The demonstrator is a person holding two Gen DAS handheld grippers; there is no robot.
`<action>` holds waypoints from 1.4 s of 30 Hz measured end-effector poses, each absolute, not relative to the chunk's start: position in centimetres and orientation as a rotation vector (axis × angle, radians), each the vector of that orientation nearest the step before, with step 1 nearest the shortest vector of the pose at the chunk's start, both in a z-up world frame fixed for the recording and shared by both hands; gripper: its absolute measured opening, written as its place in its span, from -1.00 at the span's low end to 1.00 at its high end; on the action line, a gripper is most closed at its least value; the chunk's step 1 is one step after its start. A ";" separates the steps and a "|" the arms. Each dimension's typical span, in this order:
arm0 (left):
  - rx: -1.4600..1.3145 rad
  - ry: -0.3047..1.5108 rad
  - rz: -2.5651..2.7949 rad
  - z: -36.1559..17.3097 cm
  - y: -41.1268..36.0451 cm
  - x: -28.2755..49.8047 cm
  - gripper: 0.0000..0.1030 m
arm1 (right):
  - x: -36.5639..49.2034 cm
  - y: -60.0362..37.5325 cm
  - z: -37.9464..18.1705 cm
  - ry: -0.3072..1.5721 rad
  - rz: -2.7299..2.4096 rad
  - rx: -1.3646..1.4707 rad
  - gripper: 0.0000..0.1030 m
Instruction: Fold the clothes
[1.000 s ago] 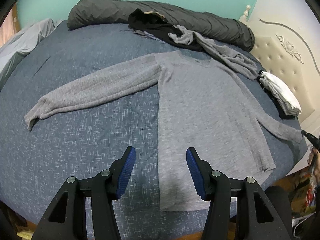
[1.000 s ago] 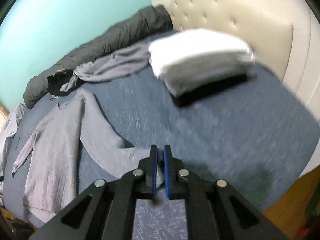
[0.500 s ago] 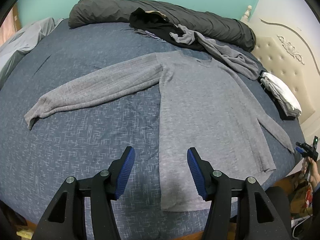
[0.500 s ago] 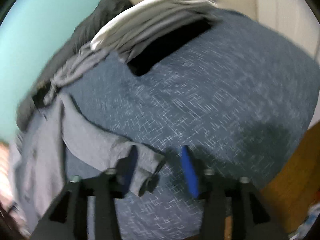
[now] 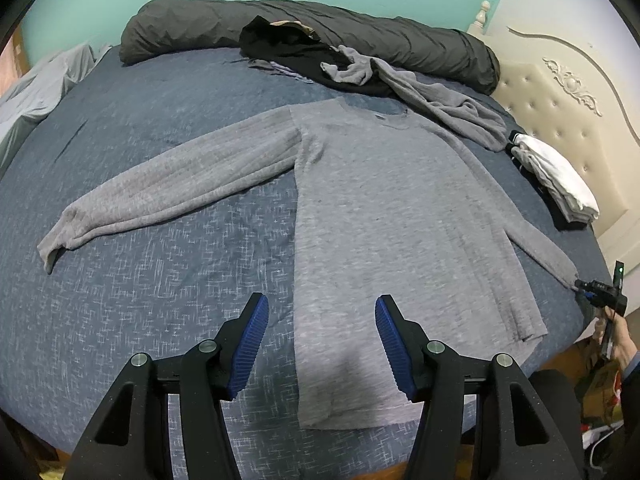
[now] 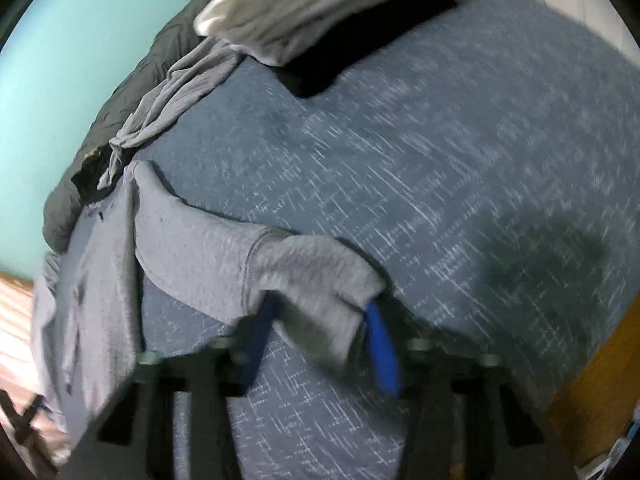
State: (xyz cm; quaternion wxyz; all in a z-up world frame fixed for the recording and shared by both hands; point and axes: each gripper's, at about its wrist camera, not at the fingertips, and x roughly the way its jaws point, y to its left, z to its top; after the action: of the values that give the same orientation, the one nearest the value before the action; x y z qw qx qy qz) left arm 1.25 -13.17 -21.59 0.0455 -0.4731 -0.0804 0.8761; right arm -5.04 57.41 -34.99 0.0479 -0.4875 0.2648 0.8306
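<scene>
The grey sweater (image 5: 384, 208) is spread flat on the bed (image 5: 160, 280), its hem corner lying between and just ahead of the left gripper (image 5: 318, 344), whose jaws are held apart over the cloth with nothing clamped. One sleeve (image 5: 168, 196) is stretched out well off to the left of those jaws. The other sleeve's cuff (image 6: 316, 300) is seen between the blue pads (image 6: 382, 348) of the right gripper (image 6: 316, 344); its jaws have just been closing around the cuff, but with the blur it cannot be told whether the cloth is yet pinched.

The step in hand is judged to be taking this cuff so that the sleeve can be laid across the body. It would be done well if both layers of the cuff were caught deep between the pads, not just the edge, and if the sleeve were lifted only slightly, so that the body is not dragged out of its flat lie. A stack of folded clothes (image 6: 320, 12) lies well beyond the right jaws and should be left undisturbed.
</scene>
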 end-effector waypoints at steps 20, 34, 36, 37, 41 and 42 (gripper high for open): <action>-1.517 -0.304 2.655 -24.2 -12.4 -2.1 0.16 | -15.4 58.4 -9.2 0.288 2.937 -0.938 -0.85; -1.622 -0.352 2.662 -26.9 -13.5 -6.1 0.16 | -26.5 66.3 -8.9 0.174 2.714 -0.998 -0.85; -1.644 -0.334 2.647 -27.5 -13.2 -6.5 0.17 | -27.2 67.2 -11.6 0.203 2.686 -1.047 -0.85; -1.653 -0.325 2.641 -27.7 -13.0 -6.7 0.17 | -27.5 67.6 -12.9 0.210 2.672 -1.068 -0.85; -1.673 -0.304 2.621 -28.5 -12.5 -7.3 0.17 | -27.9 68.7 -16.4 0.215 2.610 -1.131 -0.86; -1.675 -0.301 2.618 -28.7 -12.3 -7.5 0.17 | -27.8 69.2 -17.0 0.222 2.591 -1.138 -0.85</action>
State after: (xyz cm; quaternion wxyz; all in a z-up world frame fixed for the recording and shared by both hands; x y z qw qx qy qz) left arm -7.49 -12.34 -28.68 0.0094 -0.5364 -0.0964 0.8384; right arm -27.80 69.23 -16.97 0.1507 -0.3964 0.0775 0.9023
